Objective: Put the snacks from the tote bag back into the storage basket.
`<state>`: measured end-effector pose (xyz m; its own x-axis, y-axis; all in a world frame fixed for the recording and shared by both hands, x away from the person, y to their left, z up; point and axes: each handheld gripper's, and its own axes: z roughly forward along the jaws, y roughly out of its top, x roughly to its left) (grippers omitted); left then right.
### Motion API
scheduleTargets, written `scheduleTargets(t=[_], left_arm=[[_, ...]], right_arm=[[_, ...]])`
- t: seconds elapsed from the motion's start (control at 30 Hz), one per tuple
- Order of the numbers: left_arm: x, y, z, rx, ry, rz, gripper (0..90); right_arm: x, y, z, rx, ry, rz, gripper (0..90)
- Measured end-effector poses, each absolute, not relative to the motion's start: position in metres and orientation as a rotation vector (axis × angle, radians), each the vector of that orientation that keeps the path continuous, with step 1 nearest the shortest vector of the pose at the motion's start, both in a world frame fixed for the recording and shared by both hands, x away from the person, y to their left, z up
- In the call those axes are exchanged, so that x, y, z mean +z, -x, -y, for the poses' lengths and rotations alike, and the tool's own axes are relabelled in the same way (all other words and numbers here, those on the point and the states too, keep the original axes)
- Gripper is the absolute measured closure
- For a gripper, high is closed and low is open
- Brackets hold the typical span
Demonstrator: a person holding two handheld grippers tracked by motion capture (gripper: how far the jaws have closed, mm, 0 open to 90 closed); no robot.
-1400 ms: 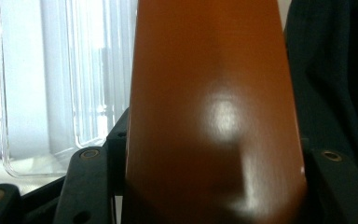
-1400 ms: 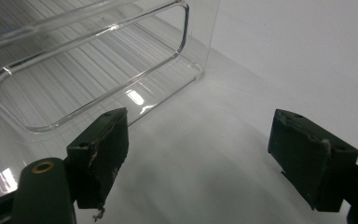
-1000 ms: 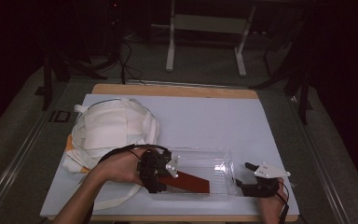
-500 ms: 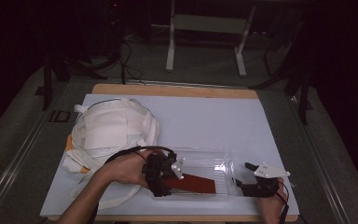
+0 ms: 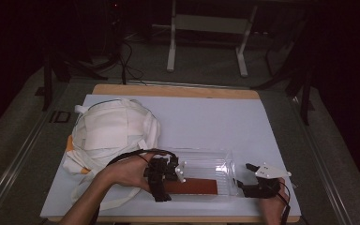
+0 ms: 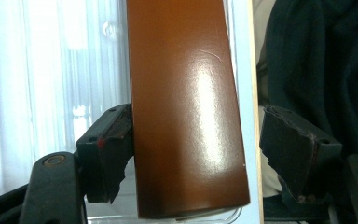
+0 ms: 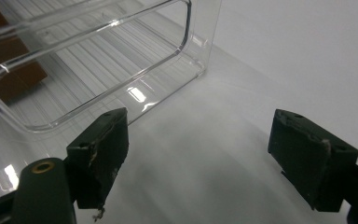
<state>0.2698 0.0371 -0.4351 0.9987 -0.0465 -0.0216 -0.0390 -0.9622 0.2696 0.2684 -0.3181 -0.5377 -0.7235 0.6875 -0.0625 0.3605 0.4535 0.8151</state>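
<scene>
From the high view, a clear ribbed plastic tray [image 5: 215, 161] is seen on the pale sheet of the table [image 5: 206, 117], with a flat, glossy brown slab [image 5: 194, 186] lying lengthwise along its near side. The left gripper [image 5: 161, 180] is held at the slab's left end, and a rumpled cream cloth bag [image 5: 112, 133] is heaped just beyond the hand. The right gripper [image 5: 251, 180] is kept just beside the tray's right end wall.

In the left gripper view, the smooth brown slab is framed between the black jaws, which have just been opening: the left pad [image 6: 116, 144] is touching or nearly touching its edge, while a clear gap is left at the other pad, so no grip is made.

In the right gripper view, the right gripper's jaws are spread wide over bare white sheet, nothing between them, and the tray's rounded corner is seen just ahead.
</scene>
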Motion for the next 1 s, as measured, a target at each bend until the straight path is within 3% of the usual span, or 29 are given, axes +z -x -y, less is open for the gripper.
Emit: scheduleTargets(t=[1.0], left_arm=[[-0.426, -0.272, -0.071, 0.013, -2.81, -0.031, 26.2]], right_arm=[[-0.537, -0.268, 0.318, 1.17, -0.892, -2.318, 20.0]])
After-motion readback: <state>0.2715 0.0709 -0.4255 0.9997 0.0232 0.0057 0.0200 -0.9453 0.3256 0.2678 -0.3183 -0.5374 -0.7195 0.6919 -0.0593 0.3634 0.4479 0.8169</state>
